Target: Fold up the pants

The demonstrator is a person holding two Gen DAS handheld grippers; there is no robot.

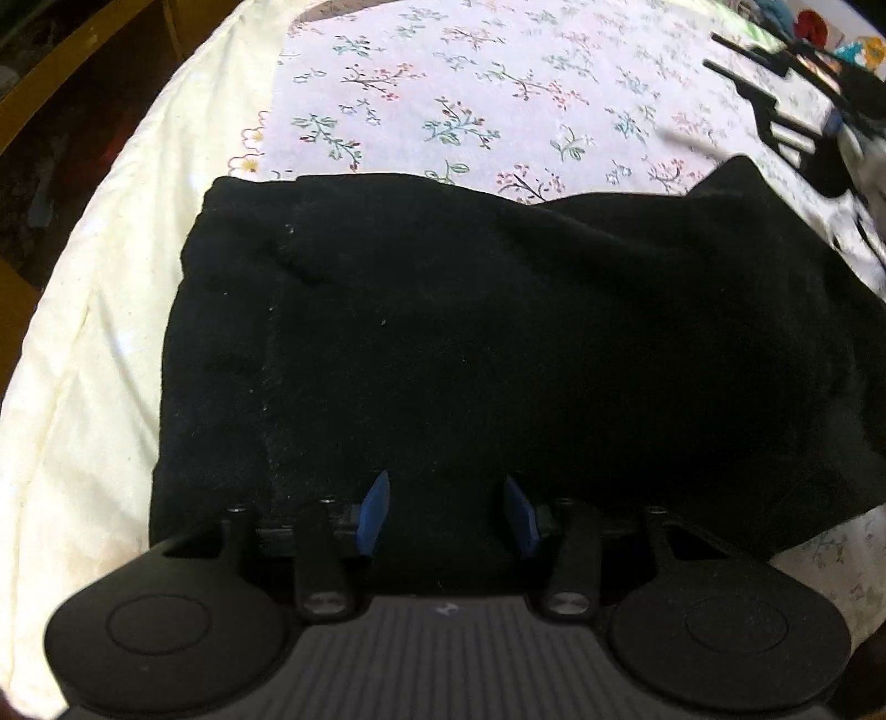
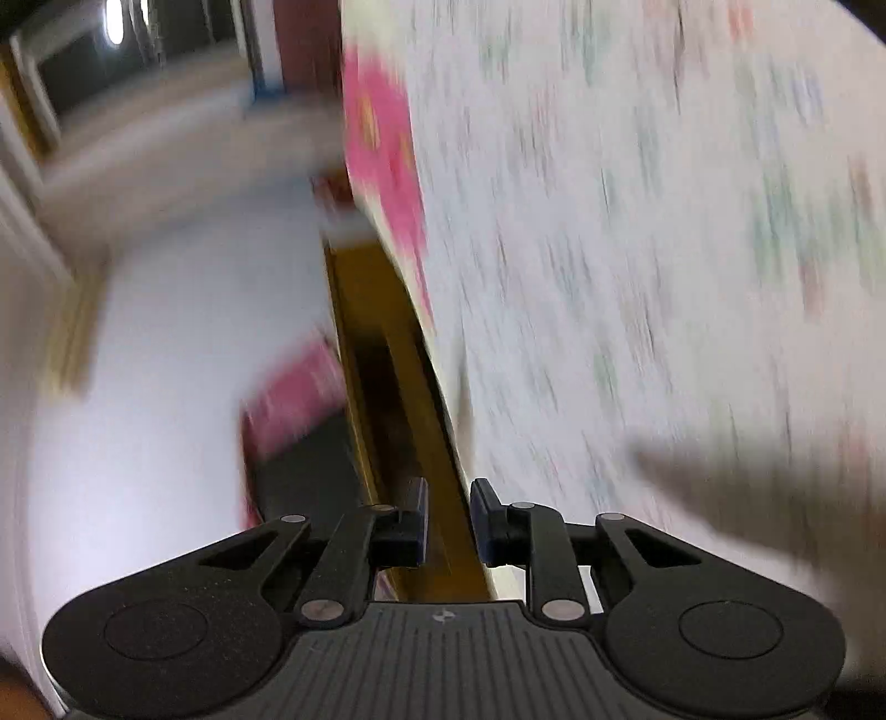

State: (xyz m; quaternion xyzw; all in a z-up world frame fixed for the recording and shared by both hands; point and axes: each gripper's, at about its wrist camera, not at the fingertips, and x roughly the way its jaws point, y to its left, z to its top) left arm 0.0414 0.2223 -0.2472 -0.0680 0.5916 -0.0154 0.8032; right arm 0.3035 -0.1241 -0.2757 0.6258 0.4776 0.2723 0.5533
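Left gripper (image 1: 446,512), nearest the lens: blue pads (image 1: 375,512) stand apart over the near edge of the black pants (image 1: 470,343). Dark cloth lies between and under them, but the pads do not visibly press on it; read as open, gripping nothing. Pointing steeply down, probably placed to pin or smooth the near edge.

Pants lie in a compact, roughly rectangular bundle on the bed, across the floral sheet (image 1: 498,99) and partly onto the cream quilt (image 1: 94,332) at left. Judgement: folding is far along; the far-right corner stands up in a small peak and may need flattening.

Right gripper (image 2: 449,520): jaws drawn close with only a narrow gap, nothing between them. View heavily blurred, showing the bed edge, a yellow wooden frame (image 2: 387,387) and the floor beyond.

Obstructions: colourful items (image 1: 830,39) at the far right, too small to identify, well apart from the pants.
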